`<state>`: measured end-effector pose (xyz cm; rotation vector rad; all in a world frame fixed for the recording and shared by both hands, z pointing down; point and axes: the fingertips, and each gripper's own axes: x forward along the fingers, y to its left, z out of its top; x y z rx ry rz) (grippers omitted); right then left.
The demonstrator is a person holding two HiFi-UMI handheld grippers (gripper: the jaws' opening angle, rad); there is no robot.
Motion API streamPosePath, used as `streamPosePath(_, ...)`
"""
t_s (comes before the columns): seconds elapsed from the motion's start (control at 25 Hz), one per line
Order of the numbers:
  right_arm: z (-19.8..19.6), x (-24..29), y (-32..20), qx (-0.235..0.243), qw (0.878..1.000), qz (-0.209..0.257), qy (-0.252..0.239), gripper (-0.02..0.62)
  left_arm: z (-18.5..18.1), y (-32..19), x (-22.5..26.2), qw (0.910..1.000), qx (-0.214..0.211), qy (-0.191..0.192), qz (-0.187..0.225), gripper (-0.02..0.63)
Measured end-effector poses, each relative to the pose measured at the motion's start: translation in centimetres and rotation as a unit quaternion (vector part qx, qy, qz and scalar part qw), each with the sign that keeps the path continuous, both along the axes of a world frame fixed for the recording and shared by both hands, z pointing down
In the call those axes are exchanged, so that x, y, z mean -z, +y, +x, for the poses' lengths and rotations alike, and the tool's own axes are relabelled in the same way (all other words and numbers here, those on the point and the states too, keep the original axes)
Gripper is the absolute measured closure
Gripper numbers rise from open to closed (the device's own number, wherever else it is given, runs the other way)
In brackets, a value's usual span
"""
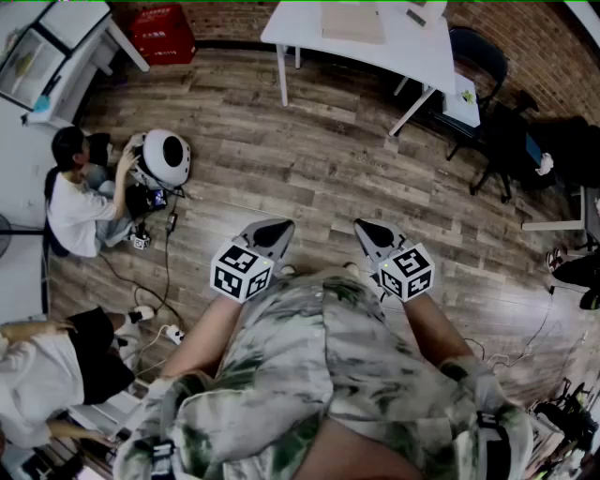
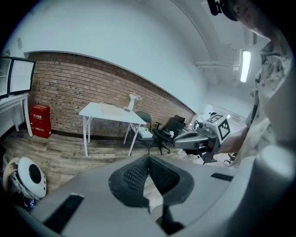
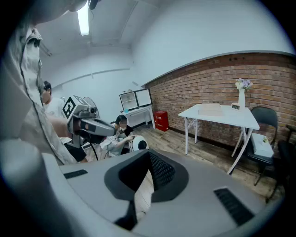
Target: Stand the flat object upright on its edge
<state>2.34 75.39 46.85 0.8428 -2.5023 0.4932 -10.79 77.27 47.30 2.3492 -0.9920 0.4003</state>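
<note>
Item, far left: a person (image 1: 75, 202) crouches on the wooden floor (image 1: 309, 159) over a round white device (image 1: 167, 157), taking no part in the work. Item, centre: left gripper (image 1: 272, 228) and right gripper (image 1: 373, 230) are held side by side close to the wearer's body, each with jaws closed on nothing, apparently a carrying posture with no work begun. Item, upper right: a white table (image 1: 412, 56) bears a tan flat piece (image 1: 352, 22), lying flat and well apart from both grippers; it is possibly the task's object, but not certainly.
</note>
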Motion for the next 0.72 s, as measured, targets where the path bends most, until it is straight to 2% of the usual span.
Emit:
streamPosePath(0.16,-3.3,0.1,-0.7,-0.009,1.000,0.002,-0.003,0.575,-3.1,-0.7,-0.5,0.9998,-0.014,-0.008,0.007,0.581)
streamPosePath(0.32,-4.9,0.0,-1.4,-0.006,1.000,0.001,0.003,0.575,-4.8,-2.1,-1.1,0.9999,-0.010,-0.002,0.001,0.581)
streamPosePath(0.52,-5.2,-0.6,-4.5,-0.004,1.000,-0.004,0.009,0.575,-4.7,-5.2,-1.7,0.9999,-0.011,0.008,-0.002,0.581)
streamPosePath(0.72,-4.2,-1.0,-11.7,0.008,1.000,-0.003,-0.008,0.575,-3.5,-11.8,-1.9,0.9999,-0.004,0.007,-0.006,0.581)
